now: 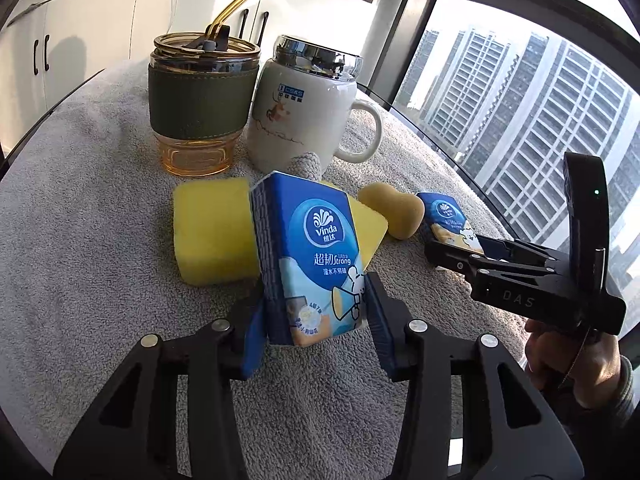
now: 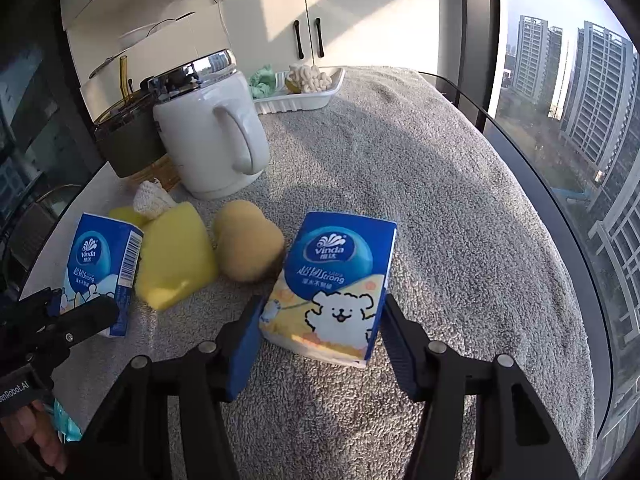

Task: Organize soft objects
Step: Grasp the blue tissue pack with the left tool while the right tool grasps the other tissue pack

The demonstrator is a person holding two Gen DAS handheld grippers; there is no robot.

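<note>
My left gripper [image 1: 316, 320] is shut on a blue Vinda tissue pack [image 1: 316, 256], held upright on edge; it also shows in the right wrist view [image 2: 102, 272]. My right gripper [image 2: 320, 340] is shut on a second blue tissue pack [image 2: 336, 284], seen small in the left wrist view [image 1: 450, 220]. Between the packs lie a yellow rectangular sponge [image 1: 212, 232] [image 2: 176, 260] and a tan rounded sponge [image 1: 396, 212] [image 2: 248, 240]. A small grey knitted cloth [image 1: 306, 164] [image 2: 152, 198] pokes up behind the yellow sponge.
A grey towel [image 2: 400, 200] covers the table. An amber glass cup with green sleeve and straw [image 1: 202, 100] and a white lidded mug [image 1: 304, 108] stand behind the sponges. A white tray [image 2: 300, 96] with soft items sits at the far edge. A window is at right.
</note>
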